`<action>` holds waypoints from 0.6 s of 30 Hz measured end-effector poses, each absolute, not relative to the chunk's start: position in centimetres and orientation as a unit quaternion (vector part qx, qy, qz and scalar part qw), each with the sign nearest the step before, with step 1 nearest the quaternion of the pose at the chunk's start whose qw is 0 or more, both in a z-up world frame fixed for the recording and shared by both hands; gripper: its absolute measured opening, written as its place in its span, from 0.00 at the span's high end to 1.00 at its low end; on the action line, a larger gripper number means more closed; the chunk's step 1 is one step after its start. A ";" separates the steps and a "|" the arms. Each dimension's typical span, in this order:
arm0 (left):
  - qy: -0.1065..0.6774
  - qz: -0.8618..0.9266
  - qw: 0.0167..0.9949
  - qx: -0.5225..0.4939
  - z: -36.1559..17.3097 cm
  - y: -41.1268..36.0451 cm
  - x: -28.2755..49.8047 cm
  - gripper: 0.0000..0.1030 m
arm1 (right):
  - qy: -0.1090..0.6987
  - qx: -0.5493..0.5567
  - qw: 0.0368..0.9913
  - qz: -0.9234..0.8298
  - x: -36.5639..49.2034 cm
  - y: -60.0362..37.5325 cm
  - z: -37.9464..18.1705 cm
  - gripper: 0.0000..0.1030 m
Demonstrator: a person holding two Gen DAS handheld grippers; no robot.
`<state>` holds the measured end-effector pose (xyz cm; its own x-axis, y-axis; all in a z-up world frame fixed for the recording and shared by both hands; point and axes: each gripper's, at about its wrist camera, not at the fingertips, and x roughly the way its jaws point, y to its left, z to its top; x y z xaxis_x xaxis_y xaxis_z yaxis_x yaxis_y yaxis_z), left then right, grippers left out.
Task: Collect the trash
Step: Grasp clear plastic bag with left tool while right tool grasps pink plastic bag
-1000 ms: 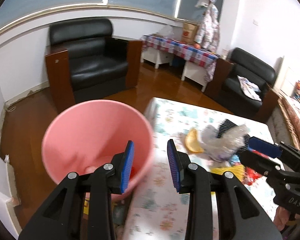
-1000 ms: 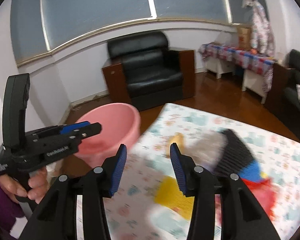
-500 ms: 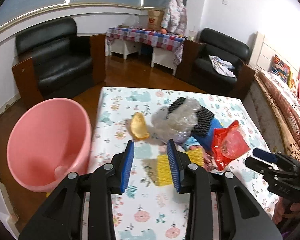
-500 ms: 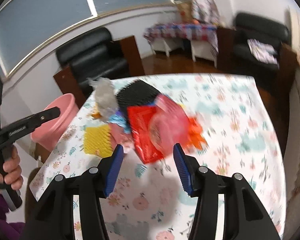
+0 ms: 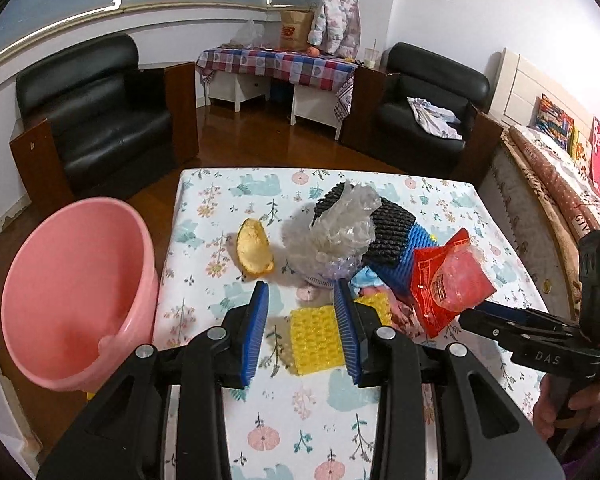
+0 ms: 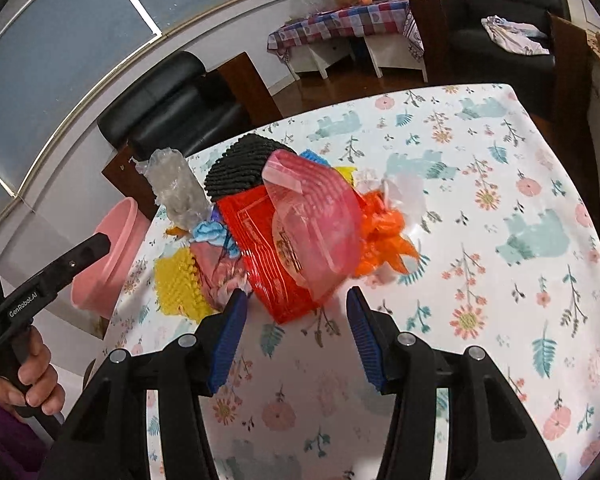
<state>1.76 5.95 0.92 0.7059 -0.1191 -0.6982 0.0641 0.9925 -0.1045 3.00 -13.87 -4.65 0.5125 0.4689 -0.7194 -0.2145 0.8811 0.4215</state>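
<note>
while i am holding a gripper in each hand over the table [image 5: 440,196], the trash is lying in a heap near its middle. my left gripper [image 5: 302,326] is standing with its jaws apart and nothing pressed between them; the yellow mesh [image 5: 318,338] is showing in the gap, lying flat on the cloth below. my right gripper [image 6: 296,334] is standing wide and gripping nothing, and the near corner of the red packet [image 6: 272,264] is sitting just beyond its tips.

in the heap, a clear plastic wrap [image 5: 340,232] is rising over a black mat [image 5: 392,228], and a blue mat [image 5: 412,258] is peeking out under that. a clear pink tray [image 6: 320,216] is leaning on the red packet, and orange plastic [image 6: 384,236] is lying just beside it on the right. a yellow peel [image 5: 254,248] is lying apart from the heap, toward the left edge of the table.

a pink bucket [image 5: 72,292] is tilting beside the left edge of the table, open toward me, off the tabletop. i cannot tell what is inside it. my left hand [image 6: 32,376] is showing at the edge of the right camera, wrapped round its handle.
</note>
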 end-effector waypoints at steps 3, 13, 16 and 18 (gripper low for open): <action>0.377 -0.055 0.924 -0.027 1.2 5.3 2.7 0.67 | 0.448 0.136 0.861 0.198 3.5 -13.3 -4.7 0.50; 0.370 -0.078 0.926 -0.008 1.9 3.0 5.4 0.67 | 0.447 0.143 0.863 0.188 4.3 -13.5 -5.3 0.50; 0.369 -0.081 0.926 0.001 2.0 2.3 6.1 0.67 | 0.444 0.143 0.864 0.189 4.4 -13.6 -5.3 0.50; 0.367 -0.082 0.927 0.006 2.1 1.9 6.6 0.67 | 0.442 0.139 0.866 0.189 4.3 -13.6 -5.3 0.50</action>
<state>6.61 1.88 2.06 0.7172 -0.1475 -0.6811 0.1562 0.9865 -0.0491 4.35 -13.65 -5.26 0.5378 0.4501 -0.7128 -0.2047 0.8900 0.4075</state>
